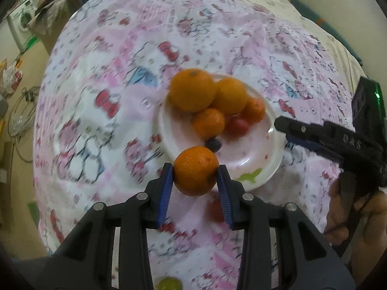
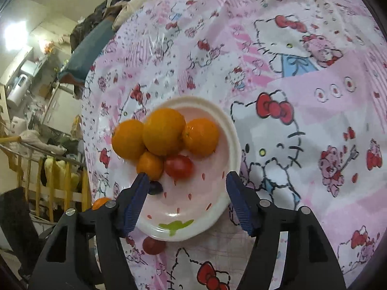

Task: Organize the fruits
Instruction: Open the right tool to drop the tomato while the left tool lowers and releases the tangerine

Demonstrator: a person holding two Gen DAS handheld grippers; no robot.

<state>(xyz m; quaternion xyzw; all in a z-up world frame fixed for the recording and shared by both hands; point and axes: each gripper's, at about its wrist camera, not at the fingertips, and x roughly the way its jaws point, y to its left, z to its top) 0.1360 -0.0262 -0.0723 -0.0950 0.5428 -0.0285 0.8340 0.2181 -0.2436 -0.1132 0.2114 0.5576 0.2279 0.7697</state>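
My left gripper [image 1: 195, 169] is shut on a small orange mandarin [image 1: 195, 171], held just over the near rim of a white plate [image 1: 241, 154]. On the plate lie several oranges [image 2: 163, 131], a red tomato [image 2: 179, 166] and a dark grape [image 2: 154, 187]. My right gripper [image 2: 187, 177] hangs open above the plate's [image 2: 193, 205] near half, with nothing between its blue pads [image 2: 135, 203]. In the left wrist view the right gripper [image 1: 280, 123] reaches in from the right, at the plate's edge.
A pink cartoon-print cloth [image 2: 302, 96] covers the table. A red tomato [image 2: 153, 245] lies on the cloth by the plate's near rim, and a green fruit [image 1: 169, 284] lies at the bottom edge. Household clutter stands beyond the table's left edge.
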